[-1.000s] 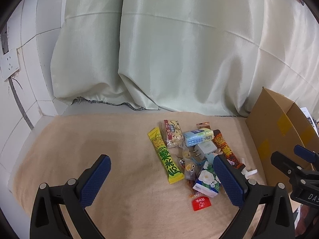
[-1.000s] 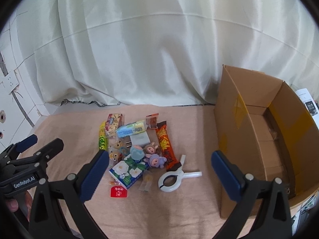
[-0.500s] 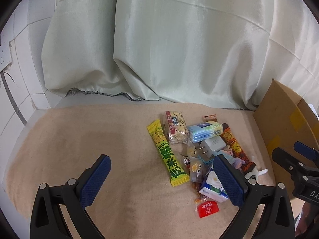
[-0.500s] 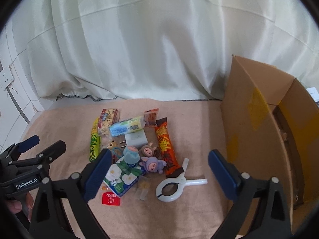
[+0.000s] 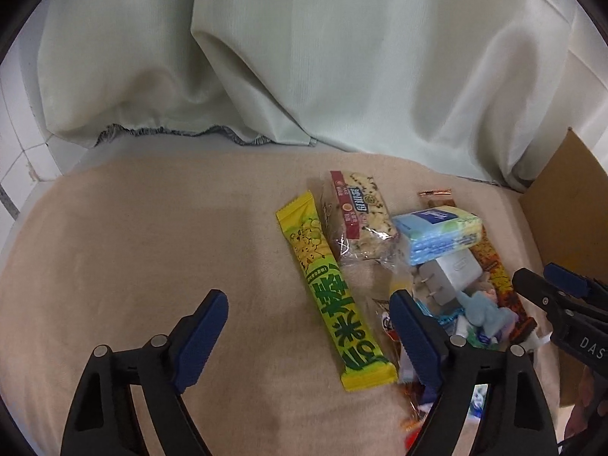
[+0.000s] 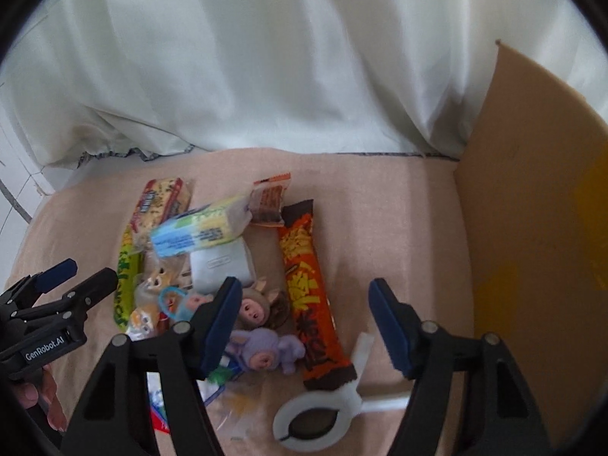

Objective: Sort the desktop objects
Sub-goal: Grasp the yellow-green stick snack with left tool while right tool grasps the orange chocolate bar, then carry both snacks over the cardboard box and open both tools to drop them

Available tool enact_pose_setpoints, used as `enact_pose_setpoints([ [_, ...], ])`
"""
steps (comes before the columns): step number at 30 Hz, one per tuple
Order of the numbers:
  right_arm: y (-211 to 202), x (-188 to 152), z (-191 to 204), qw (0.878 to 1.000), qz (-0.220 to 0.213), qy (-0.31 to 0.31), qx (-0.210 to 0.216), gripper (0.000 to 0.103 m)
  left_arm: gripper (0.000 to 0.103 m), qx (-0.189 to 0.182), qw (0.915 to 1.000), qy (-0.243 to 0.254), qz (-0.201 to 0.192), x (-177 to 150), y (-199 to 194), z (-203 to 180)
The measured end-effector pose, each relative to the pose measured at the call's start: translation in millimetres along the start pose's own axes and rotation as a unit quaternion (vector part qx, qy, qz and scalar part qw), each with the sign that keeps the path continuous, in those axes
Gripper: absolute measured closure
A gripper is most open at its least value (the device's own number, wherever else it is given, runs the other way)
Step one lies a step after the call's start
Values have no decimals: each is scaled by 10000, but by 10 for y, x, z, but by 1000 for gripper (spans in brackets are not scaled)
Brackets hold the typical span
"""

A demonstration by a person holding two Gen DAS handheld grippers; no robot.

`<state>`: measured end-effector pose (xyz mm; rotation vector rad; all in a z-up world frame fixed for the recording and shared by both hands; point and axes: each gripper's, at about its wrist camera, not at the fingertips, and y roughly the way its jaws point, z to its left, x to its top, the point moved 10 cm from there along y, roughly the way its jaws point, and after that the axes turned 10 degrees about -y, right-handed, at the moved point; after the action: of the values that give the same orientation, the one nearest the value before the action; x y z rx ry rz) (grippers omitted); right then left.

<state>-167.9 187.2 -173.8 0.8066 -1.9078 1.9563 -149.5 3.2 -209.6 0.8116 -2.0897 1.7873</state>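
Observation:
A pile of small items lies on the beige cloth. My left gripper (image 5: 307, 338) hovers over it with jaws closing, and the long yellow-green snack bar (image 5: 334, 296) lies between them, untouched. Beside it are a seeded cracker pack (image 5: 357, 216), a blue tissue pack (image 5: 437, 235) and a white charger plug (image 5: 452, 273). My right gripper (image 6: 304, 323) is also closing, above the orange snack bar (image 6: 311, 296), with a brown plush pig (image 6: 262, 304) and a purple plush (image 6: 266, 353) near its left finger. A white plastic clip (image 6: 323, 418) lies below.
An open cardboard box (image 6: 532, 228) stands at the right edge of the cloth. A pale curtain (image 5: 304, 57) hangs behind the table, and white wall tiles (image 5: 15, 159) are at the left. Bare beige cloth (image 5: 133, 247) spreads left of the pile.
Both grippers have come down and forward toward the pile, so the items look larger. Each pair of jaws has narrowed. Nothing has been picked up.

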Motion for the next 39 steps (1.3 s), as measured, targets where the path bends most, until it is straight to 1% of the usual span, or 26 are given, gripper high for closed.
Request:
enact_pose_setpoints([
  [3, 152, 25, -35, 9999, 103, -24, -12, 31, 16, 65, 9999, -22, 93, 31, 153, 7],
  [4, 192, 32, -45, 9999, 136, -47, -37, 32, 20, 69, 9999, -33, 128, 40, 207, 5],
  [5, 237, 41, -56, 9998, 172, -71, -55, 34, 27, 68, 9998, -45, 167, 48, 251, 4],
  [6, 284, 55, -61, 9997, 204, -89, -42, 34, 30, 65, 9997, -54, 222, 45, 295, 3],
  [8, 342, 68, -60, 9996, 256, -67, 53, 35, 41, 41, 9995, -55, 303, 30, 358, 2],
  [10, 393, 67, -58, 9993, 339, -100, 103, 40, 44, 43, 9995, -36, 315, 22, 394, -10],
  [11, 425, 60, -60, 9990, 404, -150, 78, 46, 49, 48, 9995, 1, 300, 29, 399, -20],
  [12, 459, 53, -57, 9986, 475, -204, 51, 54, 53, 36, 9995, 45, 303, 29, 400, -39],
  [14, 487, 33, -55, 9981, 545, -294, 21, 57, 66, 26, 9994, 126, 312, 33, 405, -67],
  [16, 473, 30, -61, 9978, 554, -357, -32, 65, 67, 12, 9994, 180, 306, 34, 406, -79],
  [17, 476, 35, -80, 9978, 556, -357, -65, 76, 69, -8, 9994, 169, 301, 37, 404, -75],
  [19, 445, 36, -109, 9980, 549, -302, -28, 77, 72, -81, 9994, 122, 304, 36, 391, -57],
  [21, 368, 42, -134, 9986, 472, -248, 33, 78, 78, -137, 9993, 104, 320, 22, 366, -35],
  [24, 187, 74, -144, 9993, 306, -228, 20, 78, 79, -122, 9994, 114, 289, 8, 292, 1],
  [28, -69, 129, -121, 9998, 84, -159, 129, 78, 79, -157, 9997, 21, 193, 26, 126, 67],
  [34, -491, 264, 25, 9990, -365, -111, 222, 78, 79, -234, 9996, 28, -136, 59, -290, 80],
  [39, -837, 259, 130, 9974, -650, -117, 276, 78, 79, -342, 9985, 68, -410, 40, -683, 42],
])
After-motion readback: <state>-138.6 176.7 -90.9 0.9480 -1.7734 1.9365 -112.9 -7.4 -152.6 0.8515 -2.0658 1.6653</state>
